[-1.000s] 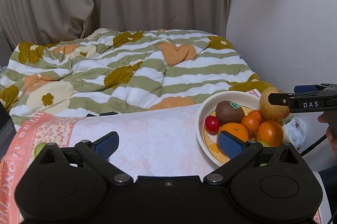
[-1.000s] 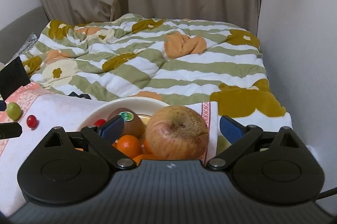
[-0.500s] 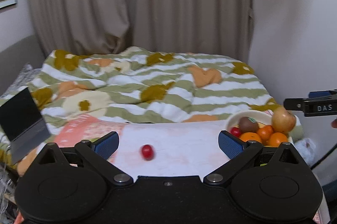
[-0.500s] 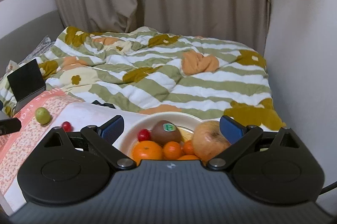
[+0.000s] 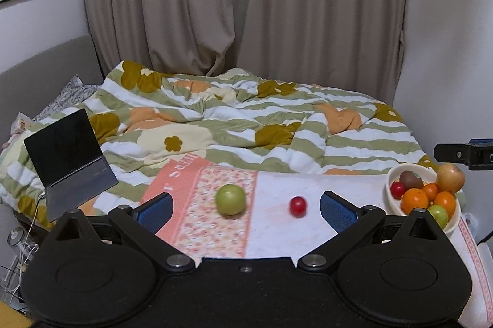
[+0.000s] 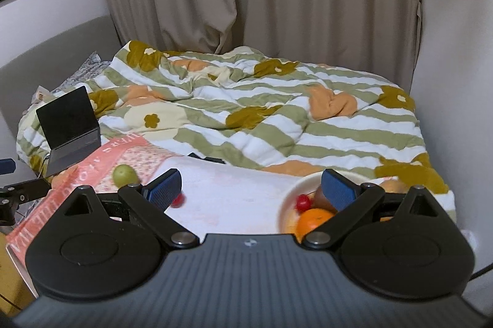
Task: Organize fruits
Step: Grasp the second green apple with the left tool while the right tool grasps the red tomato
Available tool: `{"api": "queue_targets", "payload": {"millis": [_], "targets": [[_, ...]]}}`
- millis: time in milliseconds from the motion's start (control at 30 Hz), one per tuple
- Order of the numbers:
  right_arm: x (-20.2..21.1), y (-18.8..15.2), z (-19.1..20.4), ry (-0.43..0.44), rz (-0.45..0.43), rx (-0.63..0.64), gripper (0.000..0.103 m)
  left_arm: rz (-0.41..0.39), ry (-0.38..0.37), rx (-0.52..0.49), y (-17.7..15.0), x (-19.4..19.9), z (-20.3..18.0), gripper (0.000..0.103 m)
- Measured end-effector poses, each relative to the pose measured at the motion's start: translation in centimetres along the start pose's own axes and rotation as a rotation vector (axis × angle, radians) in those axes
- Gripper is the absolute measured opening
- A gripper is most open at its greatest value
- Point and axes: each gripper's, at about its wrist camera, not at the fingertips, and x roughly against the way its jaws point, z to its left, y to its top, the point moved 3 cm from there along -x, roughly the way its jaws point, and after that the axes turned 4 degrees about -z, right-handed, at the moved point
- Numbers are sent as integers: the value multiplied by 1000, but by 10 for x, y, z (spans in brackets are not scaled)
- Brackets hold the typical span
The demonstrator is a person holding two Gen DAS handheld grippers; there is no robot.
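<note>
A green apple (image 5: 230, 199) and a small red fruit (image 5: 298, 206) lie loose on the cloth-covered table (image 5: 277, 229), both between the spread fingers of my left gripper (image 5: 245, 207), which is open and empty. At the table's right end a cream bowl (image 5: 397, 172) holds oranges, a kiwi, a red fruit, a green one and a tan apple (image 5: 450, 178). My right gripper (image 6: 251, 184) is open and empty above the table; the bowl (image 6: 288, 195) lies under its right finger, the green apple (image 6: 124, 174) far left.
A bed with a striped floral duvet (image 5: 246, 118) lies behind the table. An open laptop (image 5: 71, 155) stands on its left side. Curtains and a wall close off the back and right. The right gripper's tip (image 5: 462, 153) hangs above the bowl.
Both grippers have pulled back and swung left. The left view went from the bowl to the loose apple and red fruit. The tan apple, once close between the right fingers, now rests in the bowl.
</note>
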Motion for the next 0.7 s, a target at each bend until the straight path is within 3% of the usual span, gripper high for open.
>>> {"api": "queue_targets", "payload": {"millis": [200, 367, 700], "targets": [[-13, -9, 50, -47, 36, -12, 103, 29, -60, -20, 0, -20, 46, 103], [-33, -21, 80, -94, 66, -5, 103, 103, -169, -31, -6, -61, 77, 103], [-98, -45, 108, -112, 142, -23, 103, 177, -288, -48, -6, -129, 95, 103]]}}
